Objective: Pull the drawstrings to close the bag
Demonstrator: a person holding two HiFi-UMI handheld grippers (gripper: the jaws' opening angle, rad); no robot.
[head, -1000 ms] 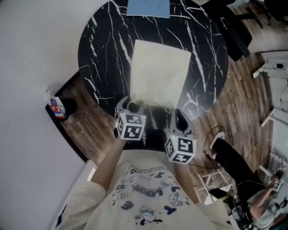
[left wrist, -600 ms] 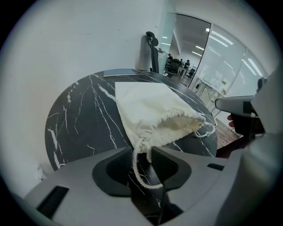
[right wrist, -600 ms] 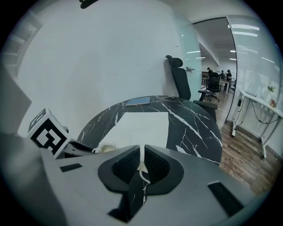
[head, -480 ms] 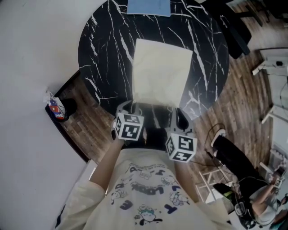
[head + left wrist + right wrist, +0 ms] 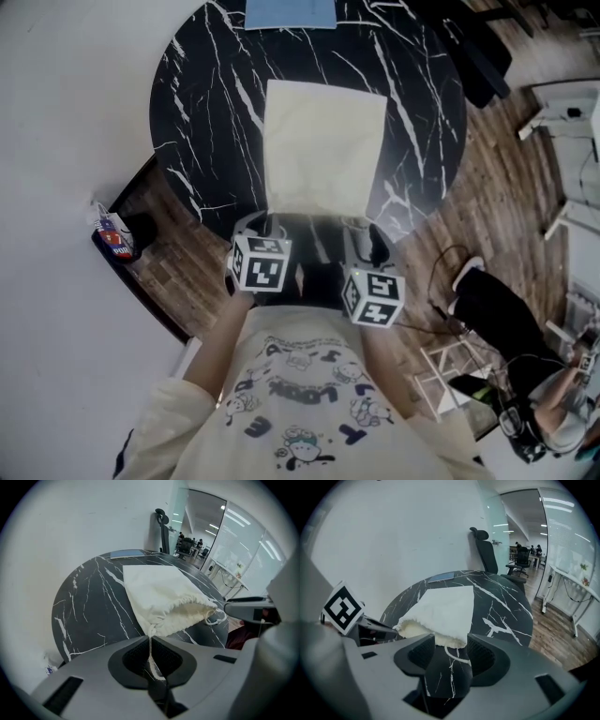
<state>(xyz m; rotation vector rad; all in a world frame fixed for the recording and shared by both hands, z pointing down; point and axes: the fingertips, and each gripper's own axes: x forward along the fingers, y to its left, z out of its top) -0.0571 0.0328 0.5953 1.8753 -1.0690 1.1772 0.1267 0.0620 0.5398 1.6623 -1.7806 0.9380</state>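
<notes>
Wood floor (image 5: 497, 187), white wall (image 5: 56, 141) on the left. Round black marble tabletop (image 5: 206, 122) takes up most of the head view. Cream bag (image 5: 323, 145) lies flat on it, mouth end at the near edge, towards the person; mouth partly gathered, still gaping. Blue sheet (image 5: 289, 11) at the far edge, well apart from the bag.

Left hand-held gripper (image 5: 265, 223) sits at the bag's near left corner. Its jaws have just been closing and are now pinched together on the left drawstring (image 5: 150, 653), which runs taut from the bag corner into the pads.

Right hand-held gripper (image 5: 361, 230) sits at the near right corner. Its jaws have just been opening and now stand wide apart. Right drawstring (image 5: 456, 658) lies slack on the tabletop between them with the bag corner, and neither pad presses on anything.
</notes>
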